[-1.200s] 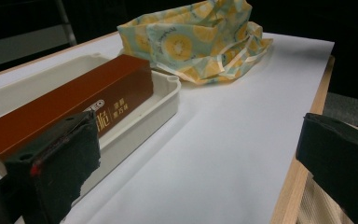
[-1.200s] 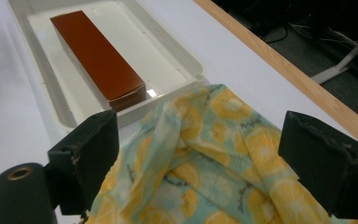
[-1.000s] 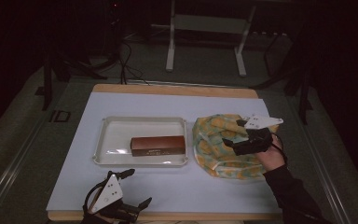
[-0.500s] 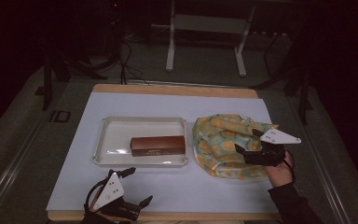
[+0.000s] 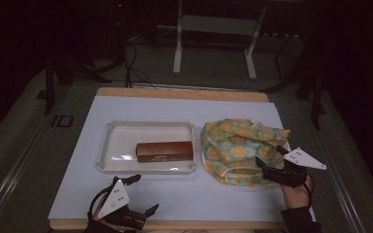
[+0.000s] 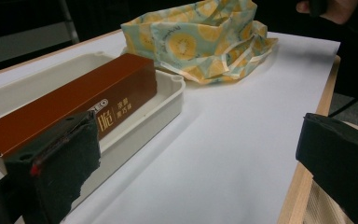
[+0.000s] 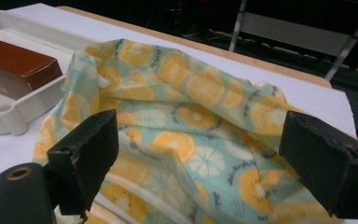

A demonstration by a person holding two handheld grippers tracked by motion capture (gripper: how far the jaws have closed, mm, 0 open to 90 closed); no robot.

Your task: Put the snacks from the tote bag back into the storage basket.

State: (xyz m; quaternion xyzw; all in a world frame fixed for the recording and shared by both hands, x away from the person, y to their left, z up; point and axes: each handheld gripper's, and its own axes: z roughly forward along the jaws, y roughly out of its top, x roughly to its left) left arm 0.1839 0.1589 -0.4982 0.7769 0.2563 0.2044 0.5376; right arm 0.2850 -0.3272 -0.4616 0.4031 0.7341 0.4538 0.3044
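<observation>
my right hand-held gripper [image 5: 273, 165] hovers at the near right edge of the orange-print cloth bag [image 5: 240, 150], jaws spread wide apart and gripping nothing. in the right gripper view the crumpled bag [image 7: 186, 135] lies just past both jaws, so i judge this step to be lining up for a grab on the fabric. the bag sits slumped on the desk [image 5: 175, 194] just to the right of the white tray [image 5: 121, 133], and the brown box [image 5: 164, 151] lies inside that tray along its near side. my left hand-held gripper [image 5: 141, 196] waits at the desk's near edge in front of the tray, jaws also apart and empty. next i would ease the right jaws down over a raised fold near the bag's rim and close on it, keeping the pinch shallow so i catch one layer.
</observation>
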